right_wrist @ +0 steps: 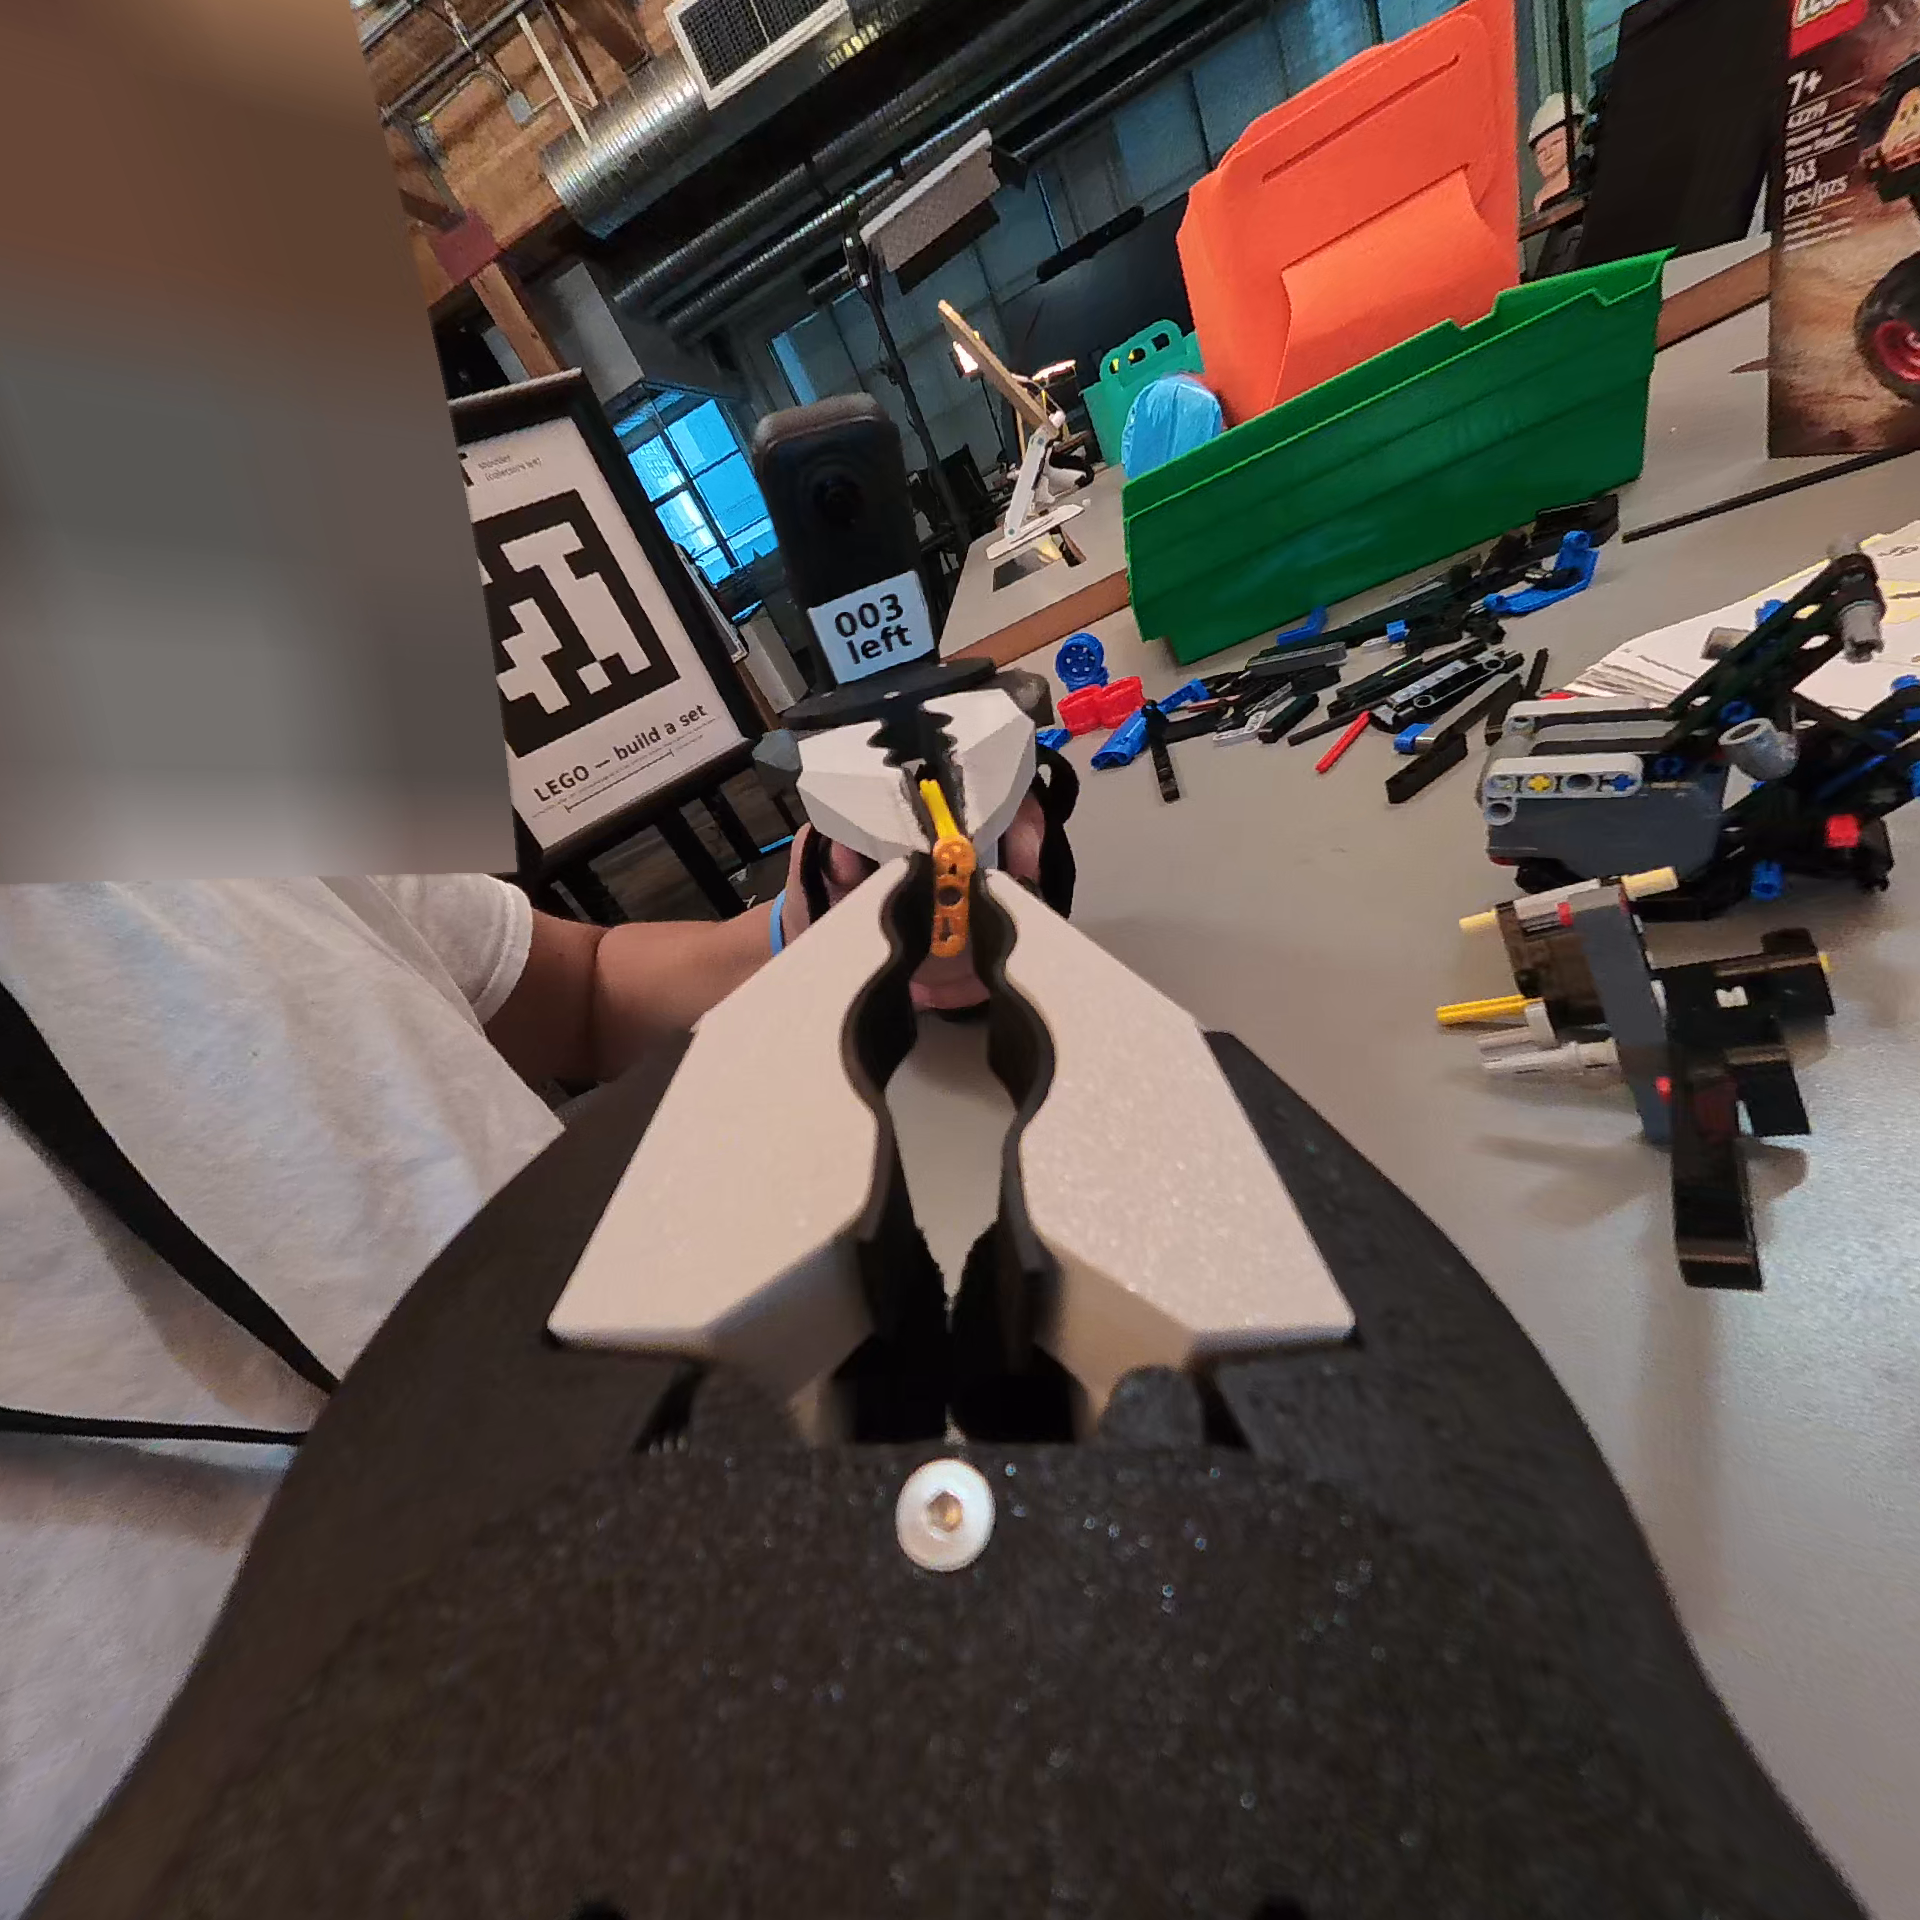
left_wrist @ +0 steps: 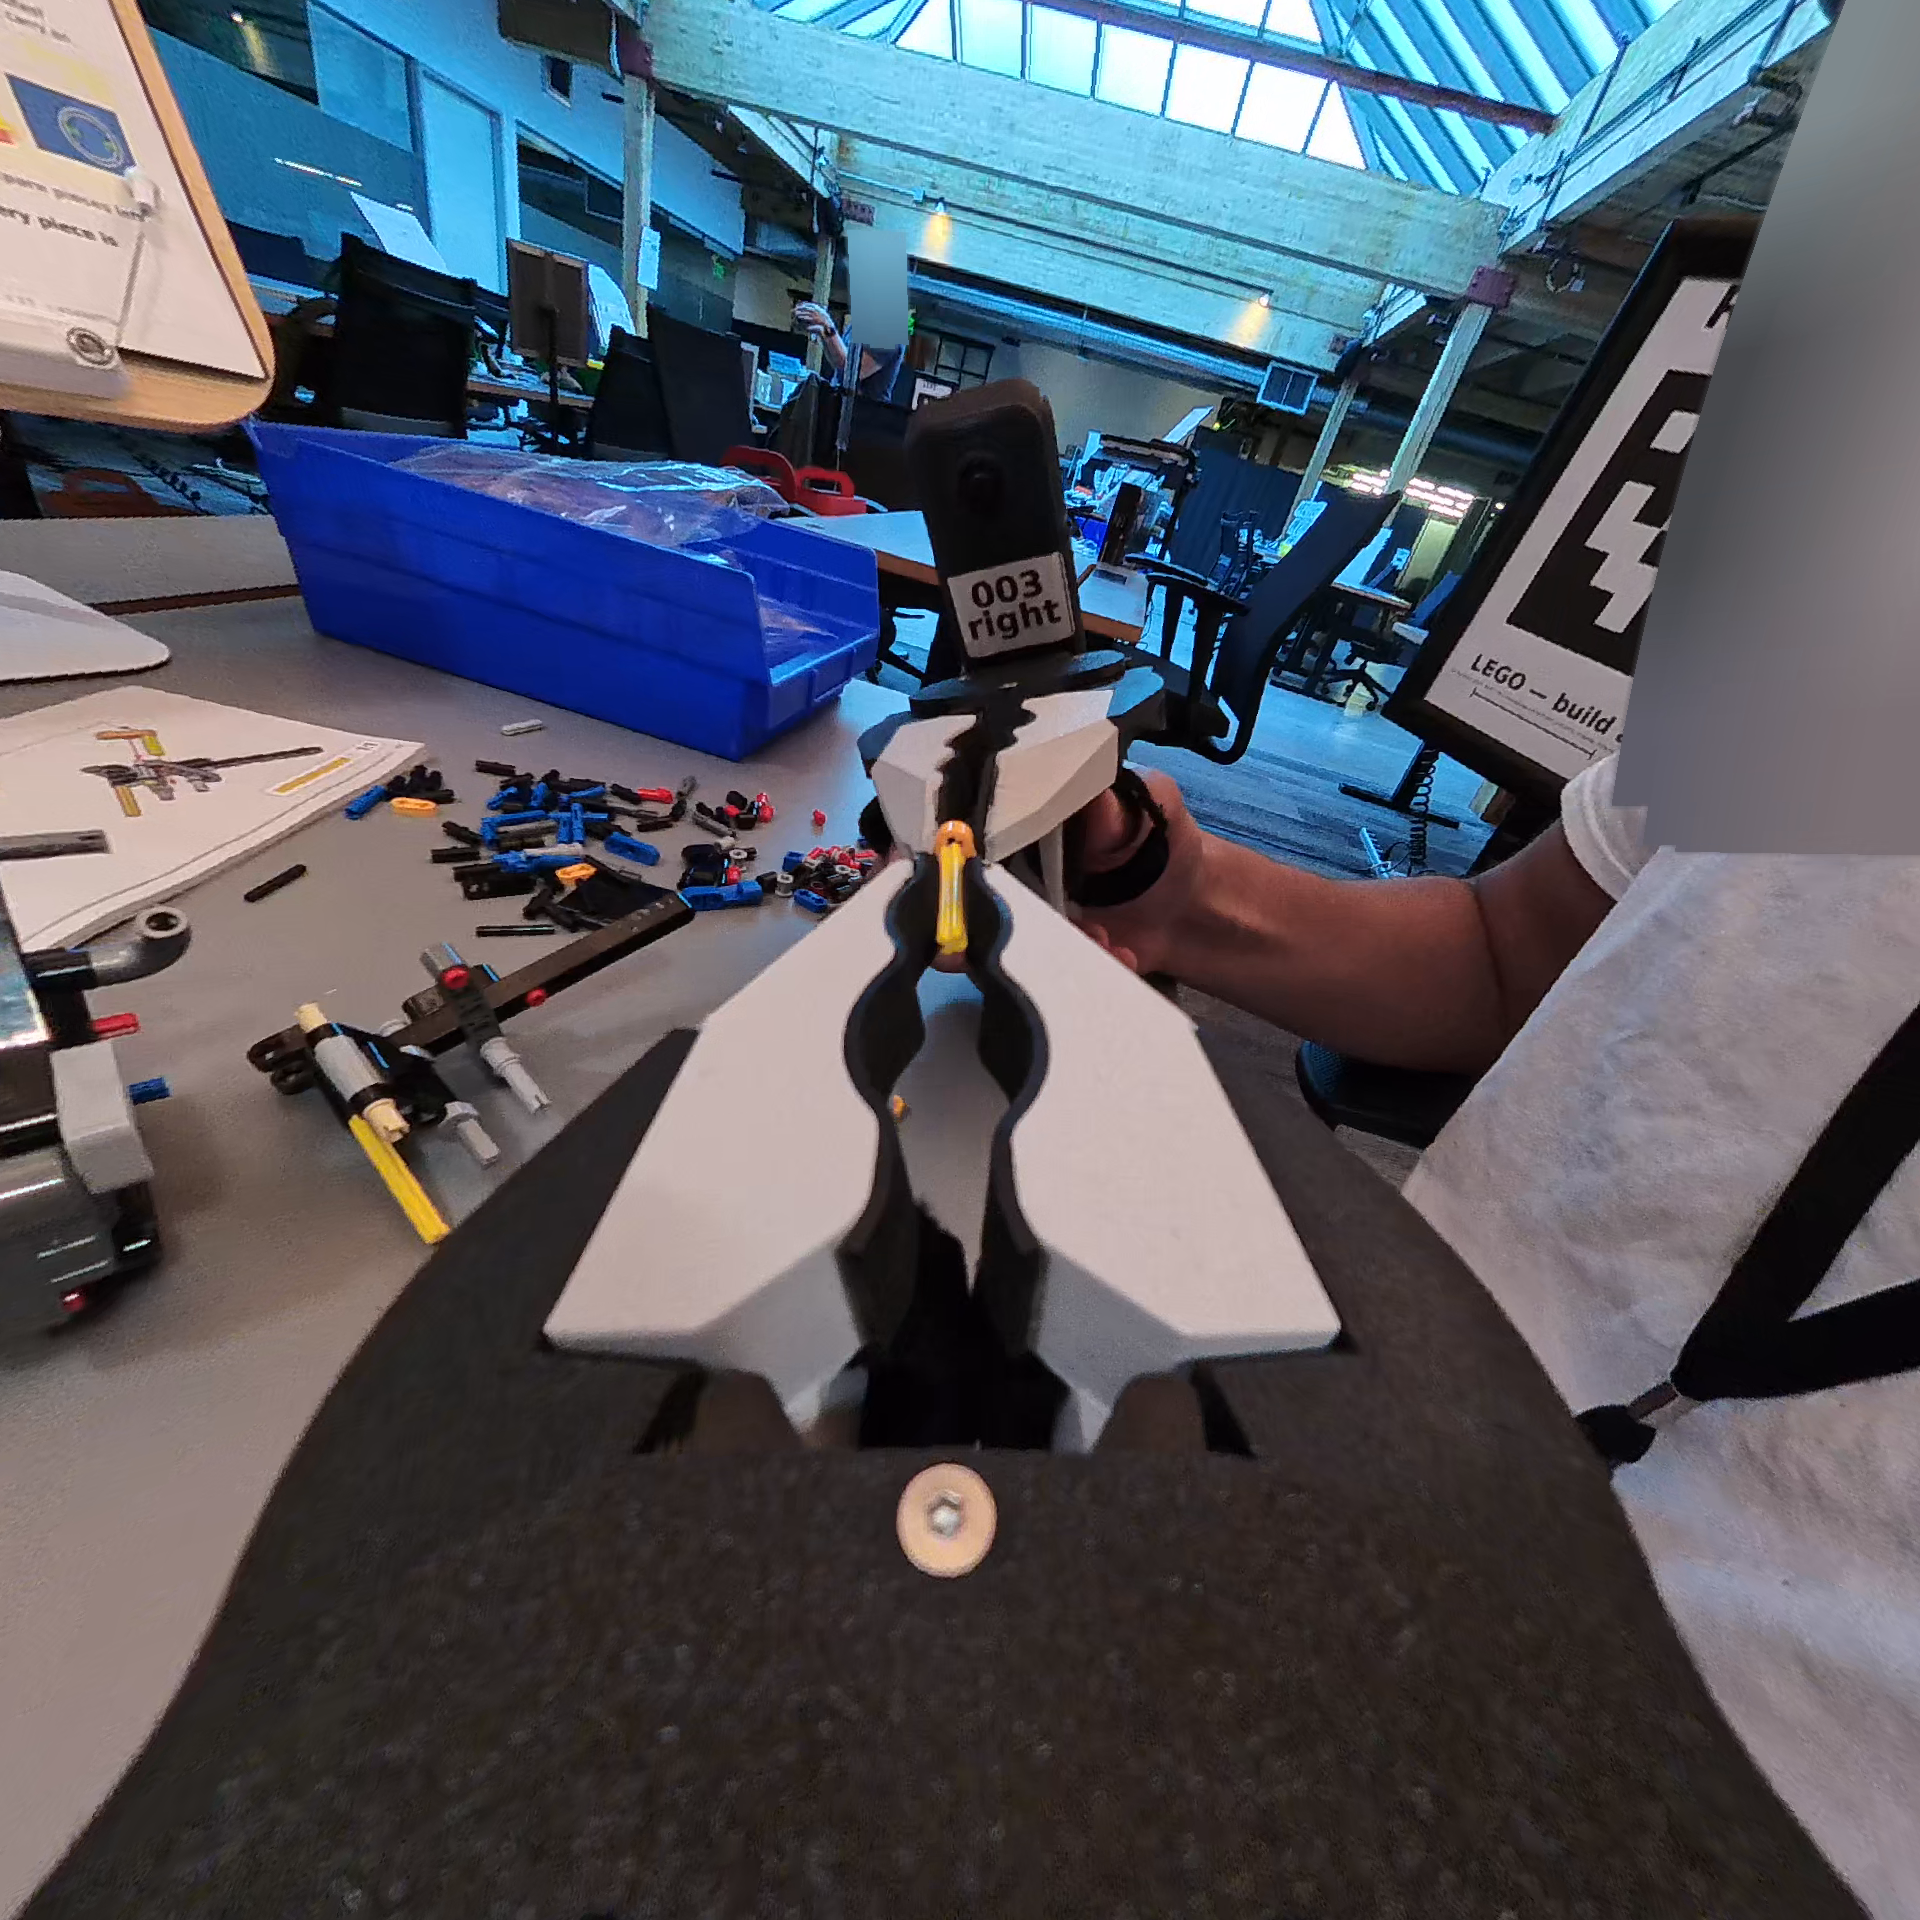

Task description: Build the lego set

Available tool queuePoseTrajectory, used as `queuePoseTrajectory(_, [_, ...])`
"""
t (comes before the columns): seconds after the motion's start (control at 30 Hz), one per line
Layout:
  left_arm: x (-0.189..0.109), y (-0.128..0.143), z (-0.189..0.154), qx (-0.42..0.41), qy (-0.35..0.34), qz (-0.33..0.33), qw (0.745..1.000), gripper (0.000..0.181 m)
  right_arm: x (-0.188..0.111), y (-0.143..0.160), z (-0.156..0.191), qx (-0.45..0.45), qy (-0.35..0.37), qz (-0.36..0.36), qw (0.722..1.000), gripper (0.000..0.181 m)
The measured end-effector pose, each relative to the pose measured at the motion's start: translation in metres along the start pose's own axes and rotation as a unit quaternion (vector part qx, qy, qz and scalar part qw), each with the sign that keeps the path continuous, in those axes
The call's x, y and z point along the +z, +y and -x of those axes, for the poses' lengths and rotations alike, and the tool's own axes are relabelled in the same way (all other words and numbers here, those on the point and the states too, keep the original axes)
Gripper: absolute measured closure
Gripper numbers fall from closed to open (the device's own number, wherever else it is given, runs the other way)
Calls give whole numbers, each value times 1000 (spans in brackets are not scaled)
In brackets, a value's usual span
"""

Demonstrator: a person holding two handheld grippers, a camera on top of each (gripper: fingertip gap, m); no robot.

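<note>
My left gripper (left_wrist: 948, 881) is shut on a thin yellow axle (left_wrist: 951, 914), held in the air above the table edge. My right gripper (left_wrist: 952, 821) faces it tip to tip and is shut on a small orange connector (left_wrist: 954, 837). In the right wrist view, my right gripper (right_wrist: 948, 883) pinches the orange connector (right_wrist: 951, 902). The yellow axle (right_wrist: 937, 808) pokes out of the left gripper (right_wrist: 940, 826) and meets the connector's top hole. Whether the axle is inside the hole I cannot tell.
A heap of loose pieces (left_wrist: 623, 831), an open instruction booklet (left_wrist: 156, 790), a blue bin (left_wrist: 582, 613) and a black sub-assembly (left_wrist: 416, 1049) lie on the grey table. A green bin (right_wrist: 1382, 499), the partly built chassis (right_wrist: 1683, 810) and the set's box (right_wrist: 1849, 229) stand to the right. My left and right fingertips are right by each other.
</note>
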State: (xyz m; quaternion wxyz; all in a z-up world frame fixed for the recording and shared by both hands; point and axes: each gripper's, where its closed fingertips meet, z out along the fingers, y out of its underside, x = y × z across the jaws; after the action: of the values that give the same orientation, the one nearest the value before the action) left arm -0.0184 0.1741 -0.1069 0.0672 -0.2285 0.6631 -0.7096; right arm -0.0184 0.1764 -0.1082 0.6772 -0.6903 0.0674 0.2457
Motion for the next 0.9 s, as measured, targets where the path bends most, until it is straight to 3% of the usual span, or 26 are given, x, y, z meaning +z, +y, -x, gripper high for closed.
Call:
queuePoseTrajectory(0.4, [-1, 0, -2, -12, 17, 2, 1000, 179, 0, 1, 1, -86, 21, 7, 996, 176])
queuePoseTrajectory(0.53, [-1, 1, -3, -8, 15, 3, 1000, 179, 0, 3, 1, -42, 5, 16, 999, 176])
queuePoseTrajectory(0.9, [0, 5, -6, 8, 17, 18, 1000, 179, -1, 6, 2, -28, -9, 32, 999, 176])
